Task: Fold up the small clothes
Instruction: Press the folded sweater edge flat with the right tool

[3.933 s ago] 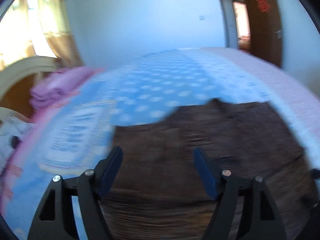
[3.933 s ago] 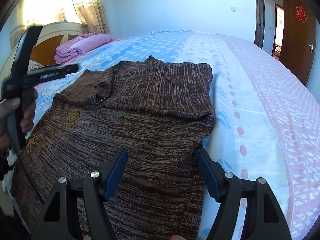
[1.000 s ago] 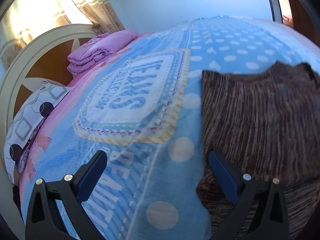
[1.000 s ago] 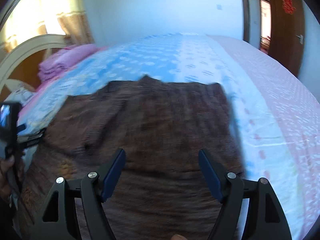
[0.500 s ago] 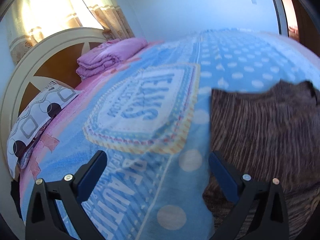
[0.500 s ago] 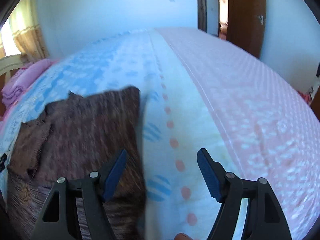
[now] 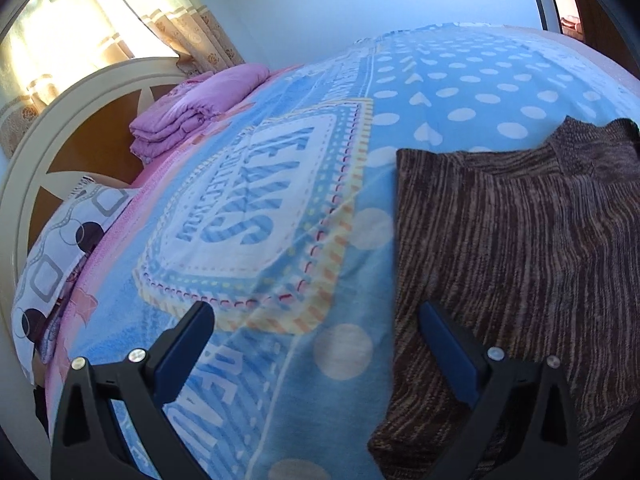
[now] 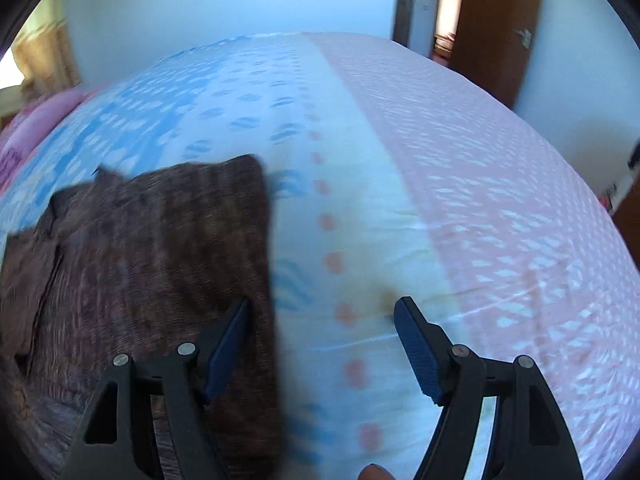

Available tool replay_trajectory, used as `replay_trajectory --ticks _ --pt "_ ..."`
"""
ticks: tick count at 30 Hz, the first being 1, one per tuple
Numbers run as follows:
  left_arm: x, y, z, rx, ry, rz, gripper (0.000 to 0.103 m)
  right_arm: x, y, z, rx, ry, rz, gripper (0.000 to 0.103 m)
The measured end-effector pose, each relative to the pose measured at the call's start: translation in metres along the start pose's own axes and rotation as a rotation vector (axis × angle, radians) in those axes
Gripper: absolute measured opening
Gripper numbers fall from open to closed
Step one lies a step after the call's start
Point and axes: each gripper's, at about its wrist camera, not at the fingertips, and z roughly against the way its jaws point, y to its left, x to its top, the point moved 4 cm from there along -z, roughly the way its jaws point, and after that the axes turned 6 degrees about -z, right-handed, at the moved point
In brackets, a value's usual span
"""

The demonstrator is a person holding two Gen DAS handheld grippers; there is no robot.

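Observation:
A brown knitted sweater [image 7: 520, 248] lies flat on the bed, its sides folded in. In the left wrist view it fills the right half, and my left gripper [image 7: 316, 324] stands open over its left edge, with the right finger above the knit and the left finger above the blue blanket. In the right wrist view the sweater [image 8: 152, 248] lies at the left. My right gripper [image 8: 322, 320] is open over its right edge, the left finger above the knit, the right one above bare sheet. Nothing is held.
A blue dotted blanket [image 7: 280, 200] covers the bed, with a pink-patterned sheet [image 8: 500, 200] on its right side. A folded purple cover [image 7: 192, 116] and a patterned pillow [image 7: 60, 256] lie by the white headboard [image 7: 48, 128]. A brown door [image 8: 500, 24] stands open at the far right.
My right gripper has swung right, from over the sweater's middle to its right edge. The left gripper stays at the left edge, shifting only slightly. Both stay open.

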Motion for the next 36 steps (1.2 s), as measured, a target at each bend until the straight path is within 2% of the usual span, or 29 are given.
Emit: replay_trajectory --ticks 4,9,12,16,22,26,36 --pt "0.000 0.001 0.000 -0.007 0.000 0.008 0.103 -0.003 0.005 0.003 0.013 -0.029 0.066 0.073" --pt "-0.015 0.011 0.017 -0.088 -0.005 0.046 0.103 -0.014 -0.007 0.027 0.133 -0.005 -0.025 0.074" --pt "-0.033 0.012 0.034 -0.105 -0.023 0.034 0.103 -0.028 -0.009 0.040 0.128 0.003 -0.011 0.074" --pt "-0.053 0.011 0.054 -0.152 -0.027 0.017 0.103 -0.057 -0.015 0.052 0.194 0.060 -0.026 0.074" --pt "-0.080 0.016 0.080 -0.234 -0.047 0.046 0.103 -0.089 -0.022 0.077 0.227 0.056 -0.038 0.072" --pt "-0.095 0.021 0.094 -0.273 -0.054 0.048 0.102 -0.105 -0.025 0.089 0.232 0.063 -0.032 0.060" --pt "-0.150 0.031 0.120 -0.334 -0.036 0.039 0.096 -0.147 -0.028 0.117 0.238 0.069 0.006 0.060"
